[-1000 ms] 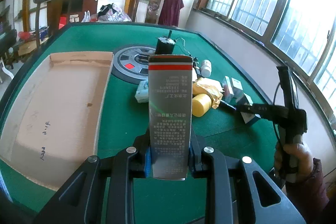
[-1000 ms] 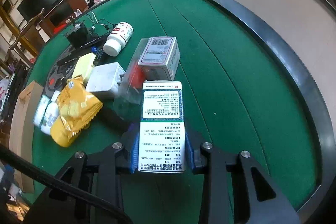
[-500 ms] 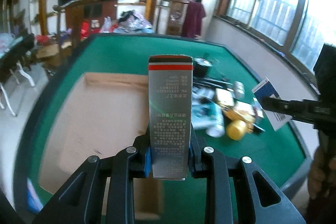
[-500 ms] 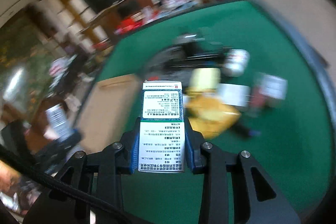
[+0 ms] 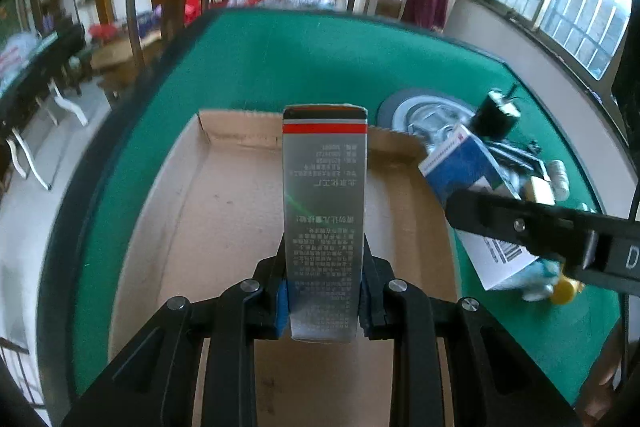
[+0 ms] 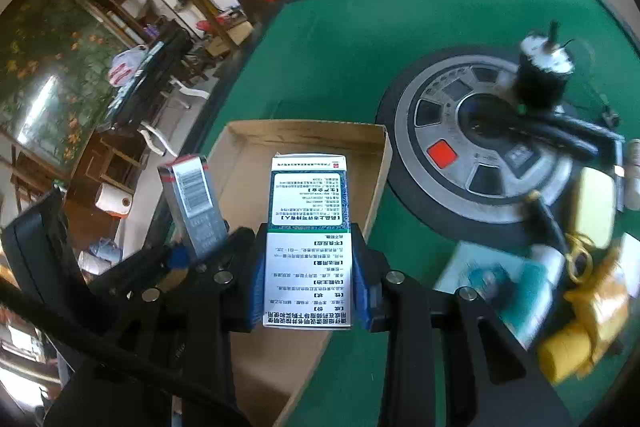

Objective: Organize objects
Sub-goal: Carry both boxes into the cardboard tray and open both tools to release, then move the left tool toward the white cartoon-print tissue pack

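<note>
My left gripper is shut on a tall silver box with a red stripe and holds it above the open cardboard tray. The silver box also shows in the right wrist view. My right gripper is shut on a white and green medicine box and holds it over the tray's right wall. That box also shows in the left wrist view, to the right of the tray.
A grey round console sits in the green table. A black motor, a yellow bag, a bottle and other small packs lie right of the tray. Chairs stand beyond the table's far edge.
Both grippers have swung left with their boxes, from the pile of objects on the right to over the cardboard tray.
</note>
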`<control>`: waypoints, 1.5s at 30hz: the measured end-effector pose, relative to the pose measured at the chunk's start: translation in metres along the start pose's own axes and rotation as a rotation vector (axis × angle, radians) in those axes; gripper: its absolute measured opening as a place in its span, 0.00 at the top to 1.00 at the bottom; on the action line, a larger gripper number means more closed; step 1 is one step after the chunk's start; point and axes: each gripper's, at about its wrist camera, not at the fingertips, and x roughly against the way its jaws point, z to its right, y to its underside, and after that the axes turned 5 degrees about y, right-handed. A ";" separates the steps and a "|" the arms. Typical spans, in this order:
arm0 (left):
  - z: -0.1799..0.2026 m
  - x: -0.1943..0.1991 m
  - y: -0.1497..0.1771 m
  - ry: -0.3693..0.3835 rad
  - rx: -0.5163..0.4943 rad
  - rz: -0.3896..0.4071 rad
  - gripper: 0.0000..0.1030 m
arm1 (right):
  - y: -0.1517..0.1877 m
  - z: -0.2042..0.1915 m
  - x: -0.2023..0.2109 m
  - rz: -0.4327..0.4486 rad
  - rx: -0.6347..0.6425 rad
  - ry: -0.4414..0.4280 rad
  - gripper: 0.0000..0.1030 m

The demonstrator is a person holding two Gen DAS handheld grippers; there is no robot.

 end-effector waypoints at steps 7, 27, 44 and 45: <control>-0.010 -0.030 -0.012 0.049 0.051 -0.048 0.78 | -0.017 0.003 -0.036 -0.031 -0.061 0.038 0.68; -0.021 -0.007 -0.006 0.068 0.147 0.011 0.56 | -0.014 0.004 0.007 0.107 -0.028 0.112 0.58; 0.124 0.041 0.040 0.174 -0.093 0.038 0.46 | 0.088 0.155 0.178 0.450 -0.122 0.394 0.07; 0.132 0.036 0.042 0.175 -0.110 0.029 0.46 | 0.096 0.175 0.176 0.430 -0.177 0.384 0.07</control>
